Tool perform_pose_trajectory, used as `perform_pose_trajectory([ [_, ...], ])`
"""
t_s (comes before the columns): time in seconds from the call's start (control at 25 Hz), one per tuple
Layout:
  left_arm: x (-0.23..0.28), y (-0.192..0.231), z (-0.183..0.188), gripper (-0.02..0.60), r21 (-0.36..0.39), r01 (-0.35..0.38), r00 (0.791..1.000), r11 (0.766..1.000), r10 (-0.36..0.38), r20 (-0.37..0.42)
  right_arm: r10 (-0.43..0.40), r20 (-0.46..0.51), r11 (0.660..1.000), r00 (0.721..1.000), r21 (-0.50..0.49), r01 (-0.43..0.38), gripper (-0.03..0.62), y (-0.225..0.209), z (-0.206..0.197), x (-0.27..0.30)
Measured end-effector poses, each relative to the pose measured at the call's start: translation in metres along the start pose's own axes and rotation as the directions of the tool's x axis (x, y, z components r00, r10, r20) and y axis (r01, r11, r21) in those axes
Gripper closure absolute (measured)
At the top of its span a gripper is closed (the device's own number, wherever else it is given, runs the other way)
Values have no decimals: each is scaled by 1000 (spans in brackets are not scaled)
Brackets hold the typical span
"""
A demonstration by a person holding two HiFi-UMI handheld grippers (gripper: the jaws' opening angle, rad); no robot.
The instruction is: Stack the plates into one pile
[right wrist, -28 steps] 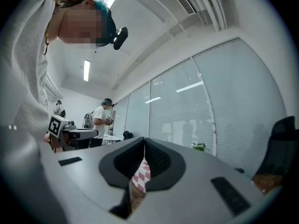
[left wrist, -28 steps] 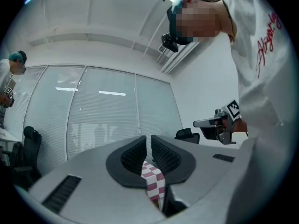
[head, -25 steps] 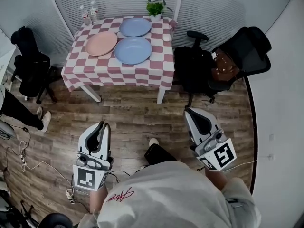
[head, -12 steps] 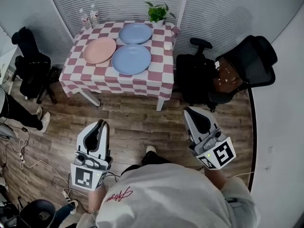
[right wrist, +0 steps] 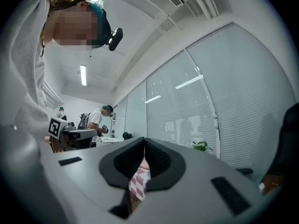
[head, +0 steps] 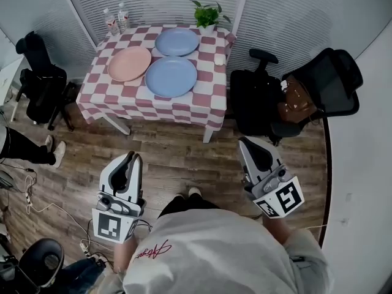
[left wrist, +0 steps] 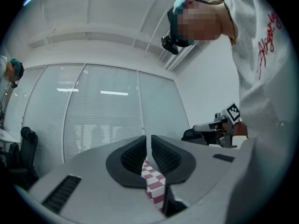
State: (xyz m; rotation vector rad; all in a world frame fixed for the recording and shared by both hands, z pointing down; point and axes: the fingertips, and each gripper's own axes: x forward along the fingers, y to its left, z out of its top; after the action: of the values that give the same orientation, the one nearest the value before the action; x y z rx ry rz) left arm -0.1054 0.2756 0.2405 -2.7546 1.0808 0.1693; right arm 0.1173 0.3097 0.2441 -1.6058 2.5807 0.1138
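Not stacked yet: pink plate (head: 129, 64) at the left of the checkered counter (head: 184, 106), near blue plate (head: 171, 76) just beside it on the right, far blue plate (head: 177, 41) behind that, close to the potted plant (head: 207, 14). All three lying flat, side by side. Left claw (head: 131, 158) pinched down to a thin slit, nothing in it. Right claw (head: 245, 143) fully closed, empty too. Both held over the wood floor (head: 171, 158), well short of the counter, pointing toward it.
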Motion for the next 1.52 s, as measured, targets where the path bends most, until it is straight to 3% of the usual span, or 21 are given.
perform_pose_trajectory([
  [0.92, 9, 27, -9, 537, 6, -81, 997, 997, 81, 11, 88, -15, 996, 996, -3, -88, 582, -5, -14, 36],
  [1.52, 75, 108, -30, 537, 27, -18, 1000, 999, 18, 14, 30, 9, 999, 1000, -29, -30, 582, -40, -17, 123],
])
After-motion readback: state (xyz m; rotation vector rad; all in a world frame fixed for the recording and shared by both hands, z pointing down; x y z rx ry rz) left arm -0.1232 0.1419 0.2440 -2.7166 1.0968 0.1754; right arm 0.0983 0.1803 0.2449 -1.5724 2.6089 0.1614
